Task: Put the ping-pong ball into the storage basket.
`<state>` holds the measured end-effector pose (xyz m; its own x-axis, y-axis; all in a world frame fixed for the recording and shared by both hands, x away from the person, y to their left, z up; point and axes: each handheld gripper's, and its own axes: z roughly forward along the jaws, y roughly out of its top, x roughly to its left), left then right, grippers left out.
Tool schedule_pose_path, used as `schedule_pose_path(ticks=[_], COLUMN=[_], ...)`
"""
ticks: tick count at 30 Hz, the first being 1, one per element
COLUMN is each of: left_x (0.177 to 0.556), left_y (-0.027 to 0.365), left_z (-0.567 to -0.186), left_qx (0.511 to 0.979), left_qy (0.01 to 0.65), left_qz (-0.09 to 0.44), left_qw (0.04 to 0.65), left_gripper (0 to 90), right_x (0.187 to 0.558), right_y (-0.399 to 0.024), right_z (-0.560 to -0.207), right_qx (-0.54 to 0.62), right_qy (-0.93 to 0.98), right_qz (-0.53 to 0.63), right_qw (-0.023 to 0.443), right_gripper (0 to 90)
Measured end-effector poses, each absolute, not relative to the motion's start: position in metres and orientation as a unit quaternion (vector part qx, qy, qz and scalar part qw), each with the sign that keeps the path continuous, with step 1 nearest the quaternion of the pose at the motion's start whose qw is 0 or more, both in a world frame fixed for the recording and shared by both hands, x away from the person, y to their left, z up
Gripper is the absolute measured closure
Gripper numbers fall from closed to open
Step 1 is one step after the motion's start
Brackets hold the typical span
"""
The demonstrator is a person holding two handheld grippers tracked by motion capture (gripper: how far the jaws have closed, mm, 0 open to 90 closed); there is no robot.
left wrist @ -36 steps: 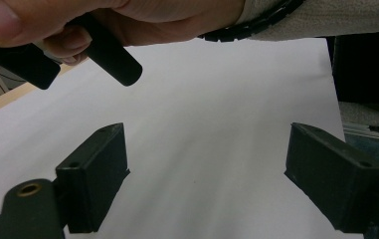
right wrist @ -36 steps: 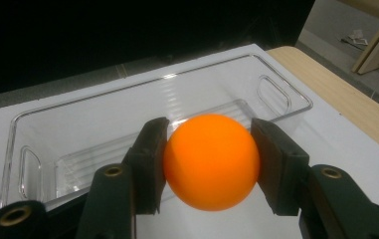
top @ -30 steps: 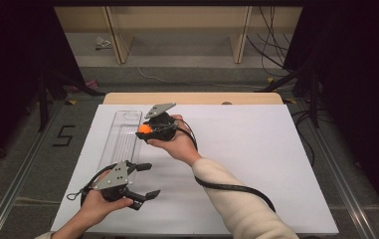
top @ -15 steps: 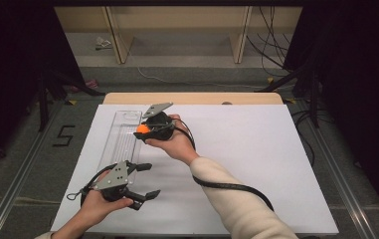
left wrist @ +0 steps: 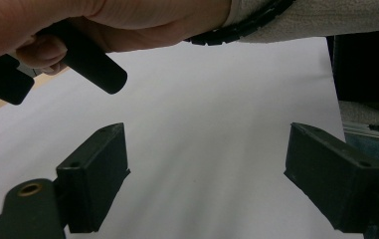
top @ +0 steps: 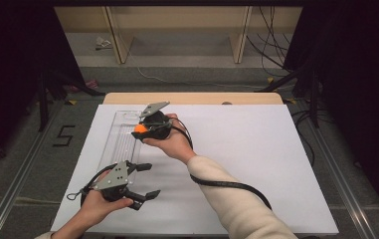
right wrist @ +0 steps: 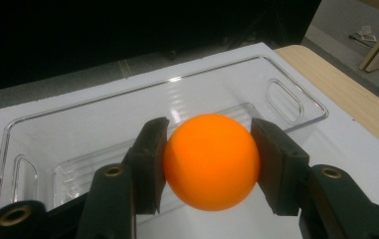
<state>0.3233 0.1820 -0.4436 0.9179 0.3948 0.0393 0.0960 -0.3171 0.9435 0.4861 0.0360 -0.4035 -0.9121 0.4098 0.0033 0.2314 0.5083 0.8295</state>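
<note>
Right gripper (right wrist: 209, 164) clamped on orange ball (right wrist: 211, 162) above clear tray (right wrist: 296, 99) (left gripper (left wrist: 207, 174) wide open, empty).

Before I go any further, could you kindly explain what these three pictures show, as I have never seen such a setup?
There is no robot: a person holds a hand-operated tool in each hand. One camera looks down on the white table from above; the other two ride on the tools and look along their black jaws. In the high view, the right tool hovers over a clear plastic tray. Its own camera shows its jaws closed on an orange ball. The left tool sits nearer the person, jaws wide apart and holding nothing.
</note>
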Motion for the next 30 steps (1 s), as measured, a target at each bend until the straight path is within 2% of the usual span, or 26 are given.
schedule_pose_path(ticks=[30], left_x=[0.323], left_y=[0.182], left_z=[-0.444], left_qx=[0.801], left_qy=[0.152], left_qz=[0.133], left_qw=[0.564], left_gripper=[16.5], right_x=[0.489], right_y=[0.053], right_z=[-0.405], right_qx=[0.178], right_qy=[0.869], right_qz=[0.453], right_qw=[0.091], right_gripper=[51.3])
